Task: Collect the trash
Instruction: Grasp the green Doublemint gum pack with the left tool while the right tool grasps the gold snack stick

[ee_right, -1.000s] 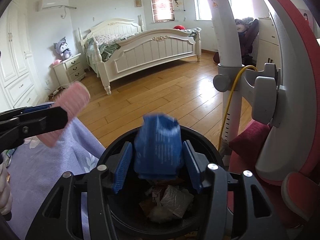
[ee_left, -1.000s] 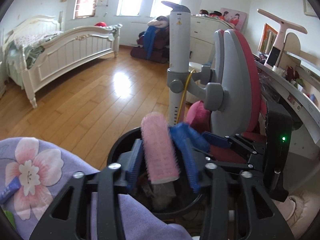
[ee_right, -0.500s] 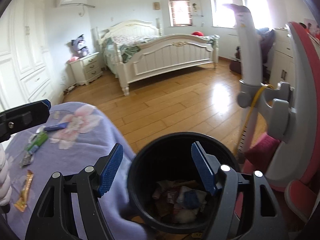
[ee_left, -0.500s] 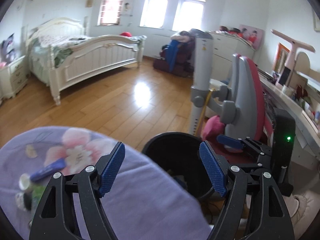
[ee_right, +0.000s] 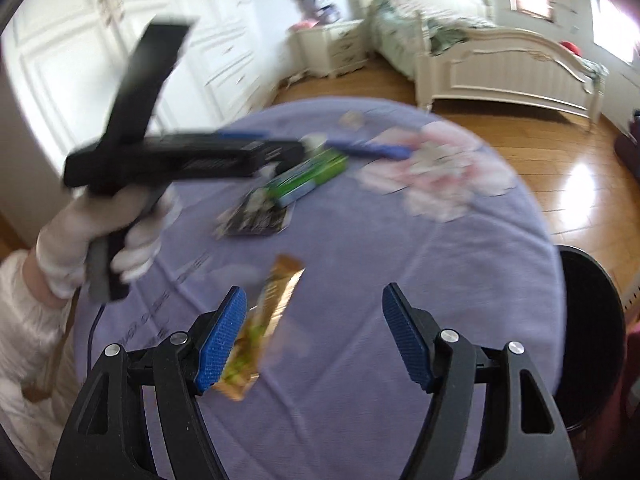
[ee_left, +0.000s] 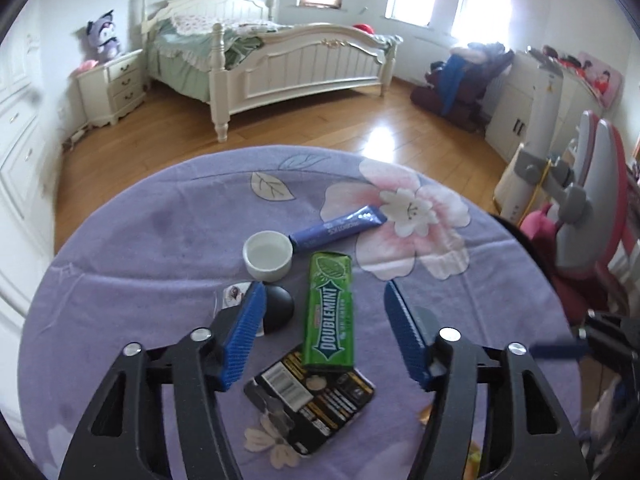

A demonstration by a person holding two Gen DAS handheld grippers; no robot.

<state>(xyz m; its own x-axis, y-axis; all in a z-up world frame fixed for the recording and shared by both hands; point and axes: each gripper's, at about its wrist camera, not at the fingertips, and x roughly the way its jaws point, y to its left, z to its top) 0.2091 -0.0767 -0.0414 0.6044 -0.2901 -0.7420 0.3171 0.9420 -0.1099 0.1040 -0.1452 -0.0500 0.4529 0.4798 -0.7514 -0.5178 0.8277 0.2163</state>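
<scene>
Both spread wide and empty: left gripper [ee_left: 324, 336], right gripper [ee_right: 314, 336]. Round white cup [ee_left: 268, 255], empty; flat glossy green gum pack [ee_left: 329, 312] right of it.

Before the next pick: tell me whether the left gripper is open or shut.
Open. The left gripper has its blue fingers spread wide, nothing between them, over the green Doublemint gum pack.

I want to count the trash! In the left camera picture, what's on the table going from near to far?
Black wrapper → gum pack → white cup → blue tube.
</scene>
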